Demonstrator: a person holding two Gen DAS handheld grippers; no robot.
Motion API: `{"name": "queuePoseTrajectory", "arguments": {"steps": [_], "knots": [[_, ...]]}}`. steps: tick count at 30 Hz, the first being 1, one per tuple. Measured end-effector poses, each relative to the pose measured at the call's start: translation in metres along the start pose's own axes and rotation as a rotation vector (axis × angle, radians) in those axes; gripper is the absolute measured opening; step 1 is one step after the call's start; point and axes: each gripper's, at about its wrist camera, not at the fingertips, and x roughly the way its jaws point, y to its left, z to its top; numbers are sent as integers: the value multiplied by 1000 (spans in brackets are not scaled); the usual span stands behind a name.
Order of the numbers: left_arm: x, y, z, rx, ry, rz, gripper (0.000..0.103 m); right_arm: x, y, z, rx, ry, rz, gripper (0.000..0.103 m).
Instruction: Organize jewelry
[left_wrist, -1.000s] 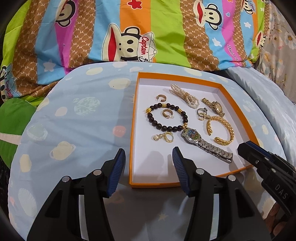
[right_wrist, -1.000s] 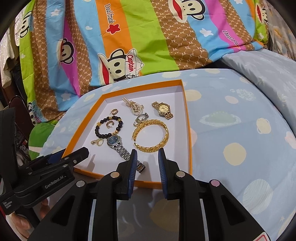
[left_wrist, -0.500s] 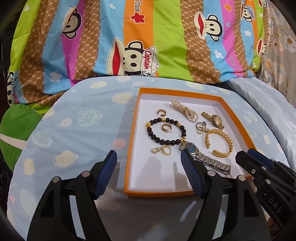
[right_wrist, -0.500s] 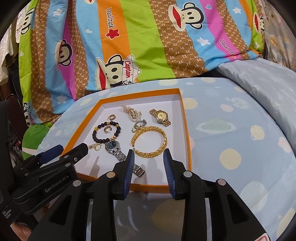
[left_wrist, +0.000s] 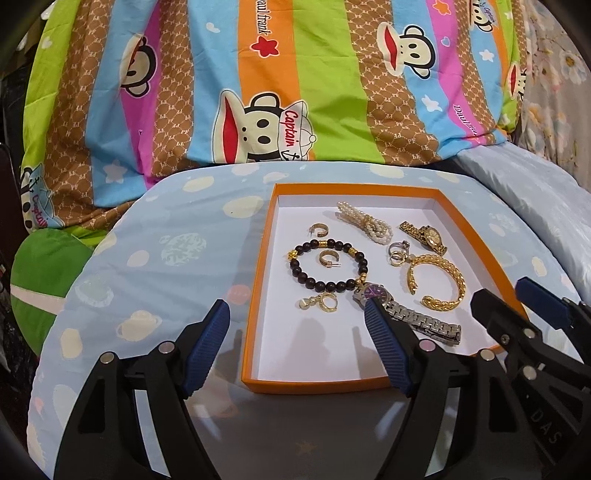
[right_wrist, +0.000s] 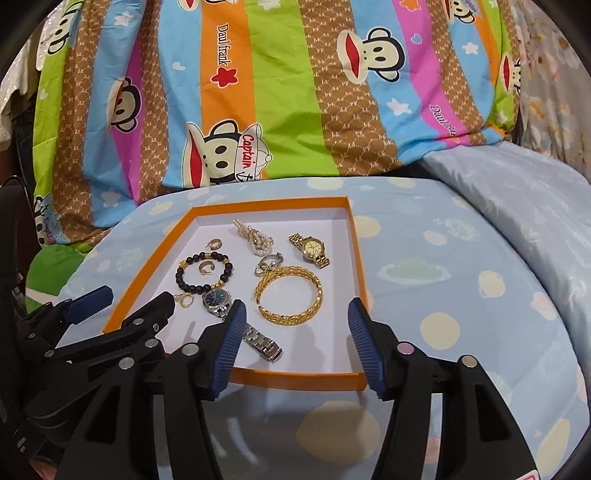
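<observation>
Left wrist view: the left gripper hovers over the near left part of the orange tray, its jaws apart and just opened wider, with nothing clamped between them; the tray rests on a round counter draped in a light blue planet-print cloth; inside the tray lie a black bead bracelet, a gold hoop earring within its ring, a second hoop earring beyond it, a pearl strand, a gold watch, a gold cuff bracelet, a silver ring cluster and a silver watch, whose dial is partly hidden behind the right fingertip; the right gripper enters from the lower right over the tray's near right corner. Right wrist view: the right gripper has its jaws apart, just opened wider, empty; the gold cuff bracelet lies beyond the gap between the fingers, untouched; the silver watch passes behind the left fingertip; the gold watch and pearl strand lie farther back; the left gripper sits at the tray's near left edge; a striped cartoon-monkey blanket fills the background.
</observation>
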Motion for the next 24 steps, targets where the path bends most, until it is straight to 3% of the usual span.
{"name": "queuePoseTrajectory", "arguments": {"steps": [3, 8, 10, 24], "knots": [[-1, 2, -1, -10, -2, 15, 75, -2, -1, 0, 4, -9, -18, 66], [-6, 10, -2, -51, -19, 47, 91, -7, -8, 1, 34, -32, -41, 85], [-10, 14, -4, -61, -24, 54, 96, -10, -9, 0, 34, -44, -33, 86], [-16, 14, -7, -26, -35, 141, 96, -18, 4, -2, -42, -70, -71, 86]]}}
